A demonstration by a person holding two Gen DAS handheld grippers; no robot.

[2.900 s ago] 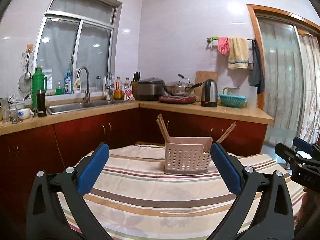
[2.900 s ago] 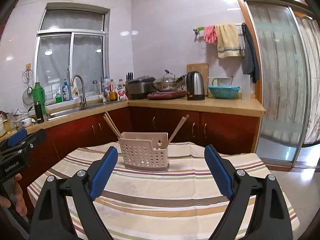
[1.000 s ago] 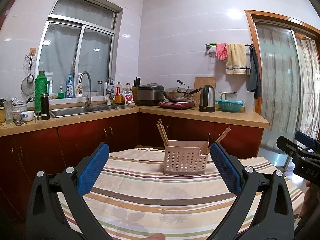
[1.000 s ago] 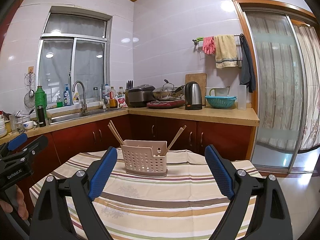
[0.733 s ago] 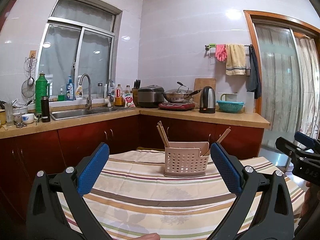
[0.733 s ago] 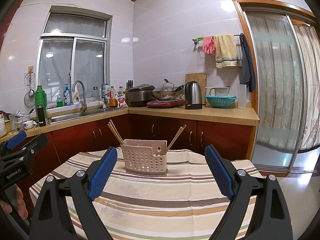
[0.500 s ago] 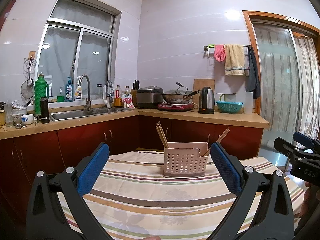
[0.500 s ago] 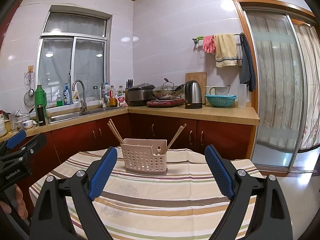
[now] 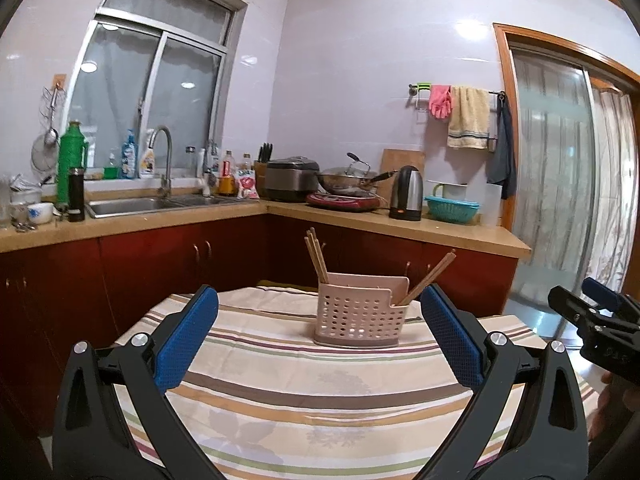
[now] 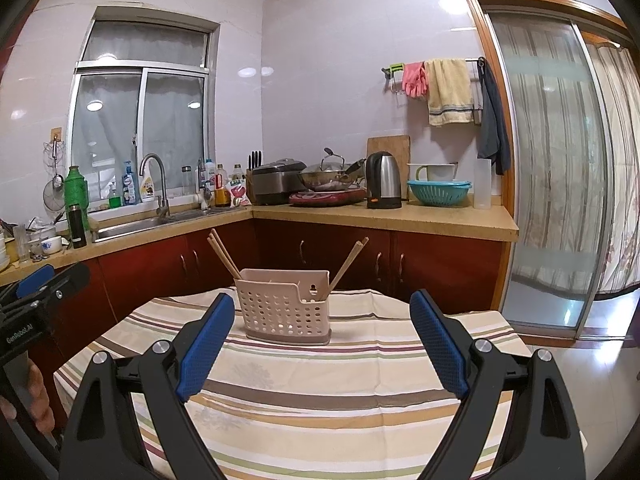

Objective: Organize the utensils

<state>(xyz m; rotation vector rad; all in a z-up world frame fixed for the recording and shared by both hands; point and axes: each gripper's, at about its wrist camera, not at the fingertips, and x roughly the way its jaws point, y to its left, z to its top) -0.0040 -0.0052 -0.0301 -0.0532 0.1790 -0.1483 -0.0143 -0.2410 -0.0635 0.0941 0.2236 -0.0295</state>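
A pink perforated utensil basket [image 9: 360, 318] is seen standing upright on the far half of a counter covered by a striped cloth [image 9: 320, 396]. Two groups of wooden chopsticks are held in the basket. One group [image 9: 316, 258] leans to the left from the left compartment; the other [image 9: 428, 280] leans to the right from the right end. No other utensils are seen on the cloth.

The left gripper [image 9: 320, 320] is held over the near edge of the counter and is pointed at the basket. Its blue-padded fingers [image 9: 186, 336] are spread wide, and nothing is held between them. The basket is seen between the fingers but well beyond their tips, untouched.

The right gripper [image 10: 322, 316] is held in the same manner, to the right of the left gripper. Its fingers [image 10: 438, 344] are also spread wide and empty, with the basket seen ahead of the left finger. Part of a hand [image 10: 38, 396] is visible at the left edge of the right wrist view, on the handle of the left gripper.

Behind the counter, a kitchen worktop [image 10: 400, 216] with a sink [image 9: 160, 204], a kettle [image 10: 384, 186] and a wok [image 10: 328, 178] is visible.
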